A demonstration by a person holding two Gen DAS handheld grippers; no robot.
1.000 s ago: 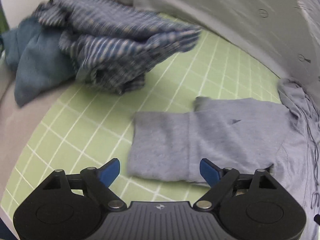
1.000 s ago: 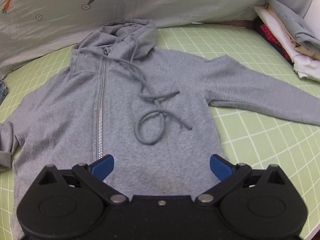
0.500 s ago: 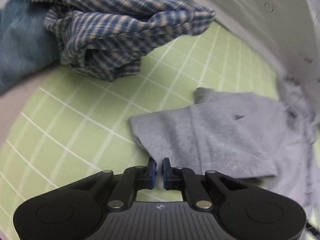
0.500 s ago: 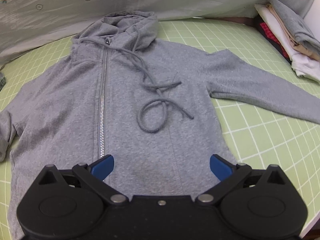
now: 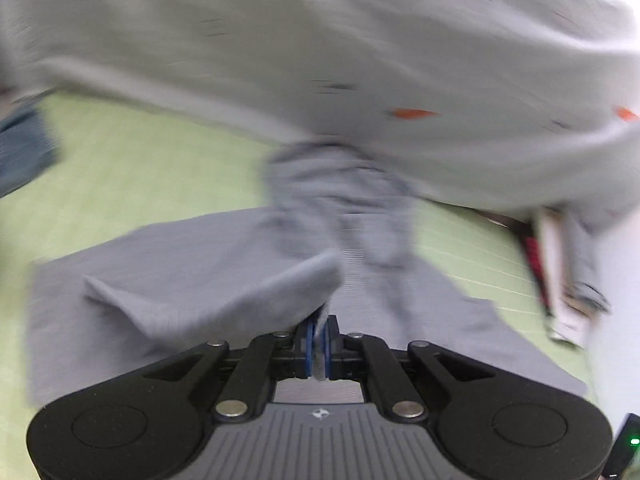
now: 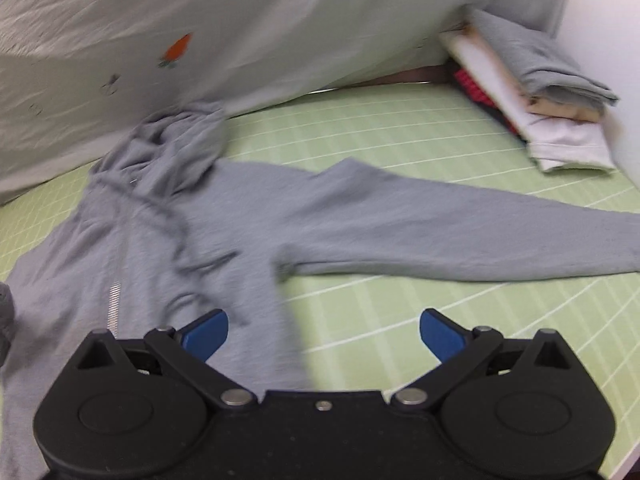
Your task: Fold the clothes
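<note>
A grey zip hoodie (image 6: 192, 240) lies front up on the green grid mat (image 6: 400, 148), hood toward the back sheet. Its right sleeve (image 6: 460, 228) stretches flat to the right. In the left wrist view the hoodie's left sleeve (image 5: 224, 292) is lifted over the body (image 5: 160, 248), its cuff pinched in my left gripper (image 5: 319, 340), which is shut on it. My right gripper (image 6: 324, 332) hovers open above the hoodie's lower right edge, nothing between its blue pads (image 6: 208, 330). The left wrist view is blurred by motion.
A pale sheet with carrot prints (image 6: 176, 46) hangs along the back of the mat. A stack of folded clothes (image 6: 532, 96) sits at the far right corner. Blue fabric (image 5: 20, 148) shows at the left edge of the left wrist view.
My left gripper shut on the sleeve's cuff, then carried it up and across over the hoodie's body. The right gripper shifted to the right, staying open.
</note>
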